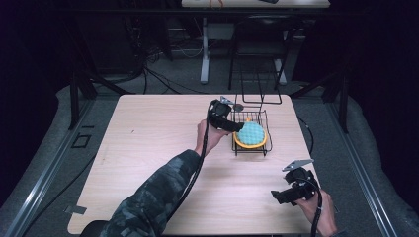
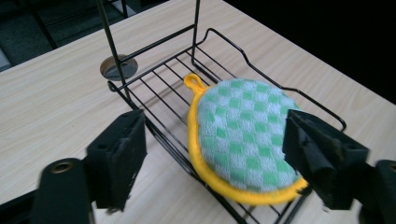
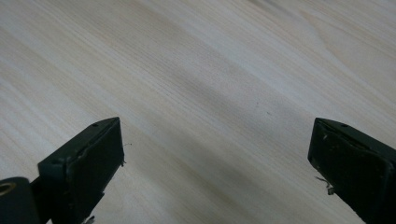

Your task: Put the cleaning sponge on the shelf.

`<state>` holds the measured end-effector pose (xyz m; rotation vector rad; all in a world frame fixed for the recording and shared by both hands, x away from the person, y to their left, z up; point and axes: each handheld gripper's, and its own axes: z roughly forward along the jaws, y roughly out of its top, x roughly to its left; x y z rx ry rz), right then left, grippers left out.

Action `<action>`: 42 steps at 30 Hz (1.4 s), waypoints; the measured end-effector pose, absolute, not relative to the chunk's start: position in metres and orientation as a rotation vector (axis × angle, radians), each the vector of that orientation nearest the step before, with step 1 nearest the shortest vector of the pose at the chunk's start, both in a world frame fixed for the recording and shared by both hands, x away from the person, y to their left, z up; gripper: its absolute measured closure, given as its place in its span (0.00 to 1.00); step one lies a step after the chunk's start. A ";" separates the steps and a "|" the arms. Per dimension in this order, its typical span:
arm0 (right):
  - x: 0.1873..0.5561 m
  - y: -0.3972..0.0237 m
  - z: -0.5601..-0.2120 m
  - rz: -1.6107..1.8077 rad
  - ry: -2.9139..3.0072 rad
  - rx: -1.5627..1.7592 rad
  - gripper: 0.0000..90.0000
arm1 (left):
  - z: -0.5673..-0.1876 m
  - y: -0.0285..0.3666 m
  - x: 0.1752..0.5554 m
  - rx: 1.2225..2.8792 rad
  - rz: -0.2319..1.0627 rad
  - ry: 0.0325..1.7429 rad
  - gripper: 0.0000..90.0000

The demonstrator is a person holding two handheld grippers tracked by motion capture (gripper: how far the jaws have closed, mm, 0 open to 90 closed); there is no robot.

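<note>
Room: dark, black-curtained; cables on grey floor. Table (image 1: 163, 148): pale wood grain, matte. Wire rack (image 2: 159, 60): at table's 2 o'clock. Pot holder (image 2: 243, 140): in rack; quilted, soft, light, likely floppy; best pinched at yellow rim or loop. Left gripper (image 2: 215, 154): fingers released, straddling pot holder. Right gripper (image 3: 217, 163): fingers released, empty, at 5 o'clock.

Pot holder (image 2: 243, 140): round, quilted pad in a green and pale-blue check, edged with a yellow border.
Loop: small yellow hanging loop at its 11 o'clock edge in the left gripper view.
Pose: flat but slightly tilted, its near edge overhanging the rack's front rail.
Place: inside the black wire rack (image 1: 264, 129), at about 1 o'clock from the table's centre.
</note>
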<state>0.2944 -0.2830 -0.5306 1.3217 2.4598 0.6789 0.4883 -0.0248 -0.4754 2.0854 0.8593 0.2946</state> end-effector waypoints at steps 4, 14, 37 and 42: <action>0.293 -0.284 -0.528 0.690 2.445 1.323 0.02 | -0.463 -0.013 0.476 2.106 0.310 0.826 0.16; 0.293 -0.284 -0.529 0.688 2.445 1.322 0.02 | -0.444 0.030 0.433 2.152 0.325 0.760 0.03; 0.292 -0.280 -0.530 0.654 2.456 1.301 0.04 | -0.470 0.160 0.354 2.192 0.355 0.917 0.00; 0.293 -0.280 -0.530 0.653 2.463 1.300 0.04 | -0.488 0.184 0.342 2.197 0.328 0.995 0.00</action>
